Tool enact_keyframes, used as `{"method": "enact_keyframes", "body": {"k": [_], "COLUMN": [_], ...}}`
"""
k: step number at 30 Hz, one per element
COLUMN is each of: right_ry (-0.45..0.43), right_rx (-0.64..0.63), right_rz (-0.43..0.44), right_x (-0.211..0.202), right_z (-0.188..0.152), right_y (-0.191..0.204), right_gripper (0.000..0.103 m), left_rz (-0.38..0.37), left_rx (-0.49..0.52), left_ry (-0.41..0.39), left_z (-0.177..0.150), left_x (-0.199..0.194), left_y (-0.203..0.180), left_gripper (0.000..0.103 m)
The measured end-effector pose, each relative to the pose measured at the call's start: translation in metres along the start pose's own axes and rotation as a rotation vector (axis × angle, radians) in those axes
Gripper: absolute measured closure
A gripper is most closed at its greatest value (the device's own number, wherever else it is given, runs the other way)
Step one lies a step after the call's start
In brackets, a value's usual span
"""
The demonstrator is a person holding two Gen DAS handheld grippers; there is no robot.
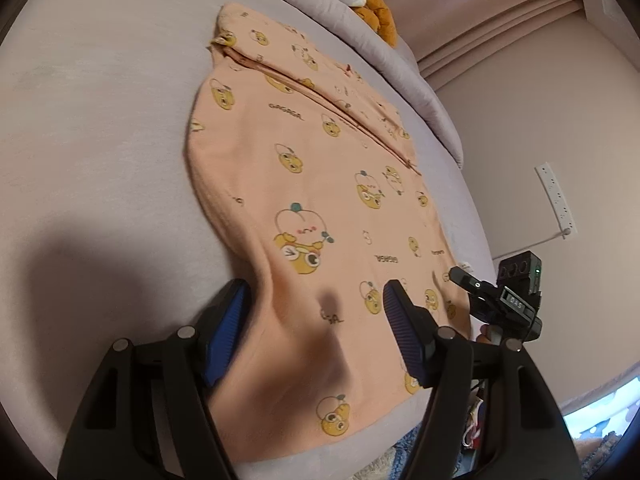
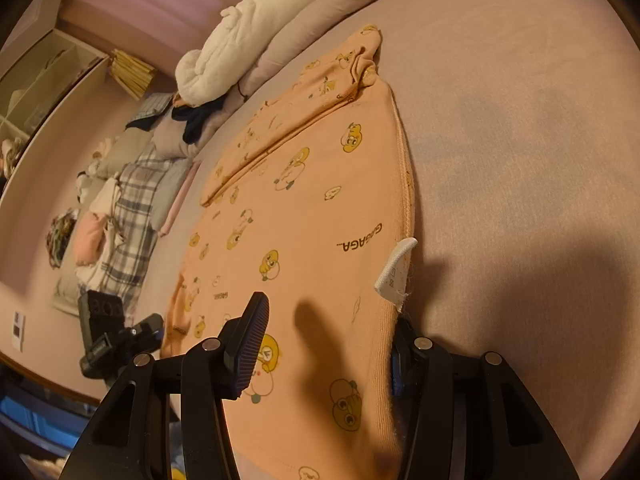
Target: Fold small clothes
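Peach top (image 1: 304, 184) with the yellow cartoon print lies spread flat on the lilac bedsheet (image 1: 100, 120), one sleeve folded in across its far part. From the left wrist camera, the near hem runs out of sight under the left gripper (image 1: 316, 320), so I can't make out where it ends. That gripper's blue pads (image 1: 228, 320) stand apart, straddling the near corner of the top; whether the fabric is actually pinched, can't tell, it looks loose between them. Loads of bare sheet off the top's left edge. On the top's other side, the right gripper (image 1: 476, 284) pokes in at the hem, mostly cut off.

Right wrist view: the right gripper (image 2: 324, 348) has its jaws apart around the top's (image 2: 304, 208) near side seam; one pad is half hidden behind the ribbed edge. A white care label (image 2: 394, 268) sticks up from that seam just beyond it. Open sheet (image 2: 520, 140) beyond the seam. Past the top's far edge sit pillows and piled laundry (image 2: 120, 200), blurry. The left gripper (image 2: 120, 340) shows near the top's opposite corner.
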State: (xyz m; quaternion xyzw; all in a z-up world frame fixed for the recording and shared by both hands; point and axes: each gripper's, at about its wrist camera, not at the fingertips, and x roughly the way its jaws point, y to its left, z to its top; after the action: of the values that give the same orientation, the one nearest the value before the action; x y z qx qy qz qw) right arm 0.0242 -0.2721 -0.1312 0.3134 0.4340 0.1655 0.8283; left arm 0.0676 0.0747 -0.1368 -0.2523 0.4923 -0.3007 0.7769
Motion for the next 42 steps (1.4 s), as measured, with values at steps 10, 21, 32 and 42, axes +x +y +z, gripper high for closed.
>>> {"method": "enact_keyframes", "body": {"k": [10, 21, 32, 42], "right_ry": [0.022, 0.11, 0.086, 0.051], "right_rx": [0.003, -0.024, -0.033, -0.015], "right_rz": [0.013, 0.046, 0.031, -0.013], "right_x": [-0.002, -0.012, -0.001, -0.007], "right_z": [-0.005, -0.026, -0.031, -0.037], "right_y": [0.0, 0.004, 0.017, 0.012], "right_gripper": [0.053, 0.053, 0.053, 0.093], "left_rz": [-0.113, -0.129, -0.099, -0.097], "left_rx": [-0.053, -0.019, -0.041, -0.028], "left_ry": [0.024, 0.114, 0.113, 0.074], "left_z": [-0.001, -0.021, -0.016, -0.017], "left_x": [-0.009, -0.015, 0.017, 0.007], "left_y": [0.014, 0.005, -0.003, -0.004], "left_gripper": [0.035, 0.036, 0.08, 0.092]}}
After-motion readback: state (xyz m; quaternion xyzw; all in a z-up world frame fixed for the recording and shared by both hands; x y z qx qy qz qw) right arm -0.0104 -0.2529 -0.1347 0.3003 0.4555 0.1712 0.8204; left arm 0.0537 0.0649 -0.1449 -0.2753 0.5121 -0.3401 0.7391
